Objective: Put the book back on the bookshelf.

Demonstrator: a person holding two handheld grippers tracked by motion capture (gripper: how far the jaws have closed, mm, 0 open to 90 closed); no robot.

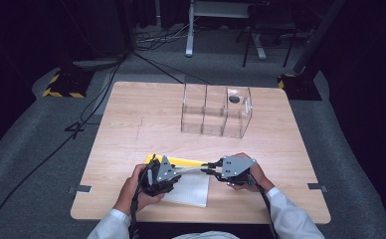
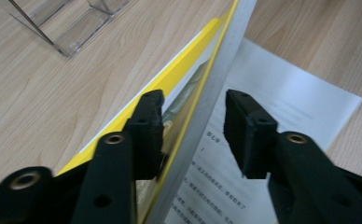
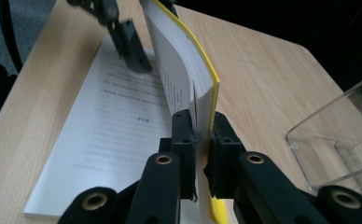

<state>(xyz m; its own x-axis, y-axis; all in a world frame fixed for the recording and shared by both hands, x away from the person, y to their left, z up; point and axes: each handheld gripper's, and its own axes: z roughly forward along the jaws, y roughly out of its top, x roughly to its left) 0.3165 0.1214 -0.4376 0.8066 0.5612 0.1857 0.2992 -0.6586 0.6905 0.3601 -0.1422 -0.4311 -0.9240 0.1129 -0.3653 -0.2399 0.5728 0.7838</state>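
Yellow-covered book (image 3: 188, 74) — open, standing on edge above its own lower pages, near the table's front edge and well short of the clear plastic organiser (image 1: 216, 110). Thick block of white pages under the yellow cover, raised steeply, spine side down. Loose spread of printed white pages (image 2: 281, 112) lying flat on the wood beneath, lines of small dark text across them. Raised part pinched at one end between the right gripper (image 3: 200, 140) — cover on the outer side.

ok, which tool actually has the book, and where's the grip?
The right tool is shut on the yellow-covered book, pinching the lifted pages and cover at their outer edge. The left tool straddles that edge with its jaws open, not gripping.
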